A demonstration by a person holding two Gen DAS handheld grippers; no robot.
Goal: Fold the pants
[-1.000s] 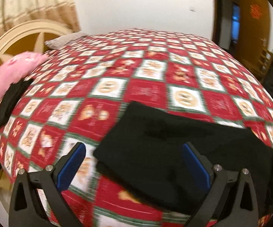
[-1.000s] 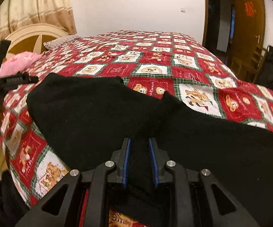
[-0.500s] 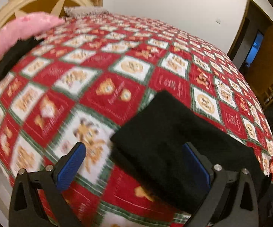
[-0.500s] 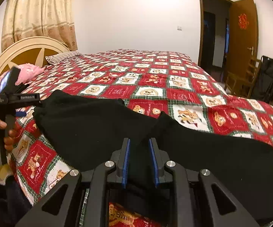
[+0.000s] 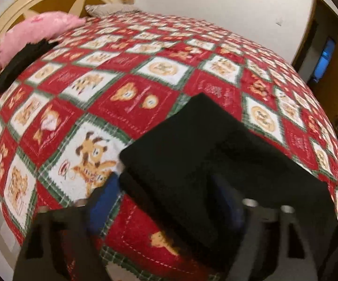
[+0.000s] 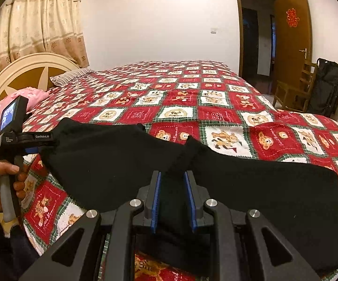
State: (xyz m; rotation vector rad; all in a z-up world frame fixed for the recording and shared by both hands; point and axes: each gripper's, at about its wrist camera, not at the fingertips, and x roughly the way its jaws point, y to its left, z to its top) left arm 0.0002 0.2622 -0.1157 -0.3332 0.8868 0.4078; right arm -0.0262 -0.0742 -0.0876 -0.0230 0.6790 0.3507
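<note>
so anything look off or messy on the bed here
Mostly tidy. The black pants bunch into a raised ridge where the right gripper pinches them, and a second dark garment lies loosely against the pink pillow.

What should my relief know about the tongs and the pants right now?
Right tongs: shut on a bunched ridge of the pants near the bed's front edge.
Left tongs: open, blurred, astride the pants' folded end; nothing gripped yet.
Done: pants lie flat across the bed, one end apparently doubled over.
Left: close the left tongs on that end, make the next fold, smooth it.
</note>
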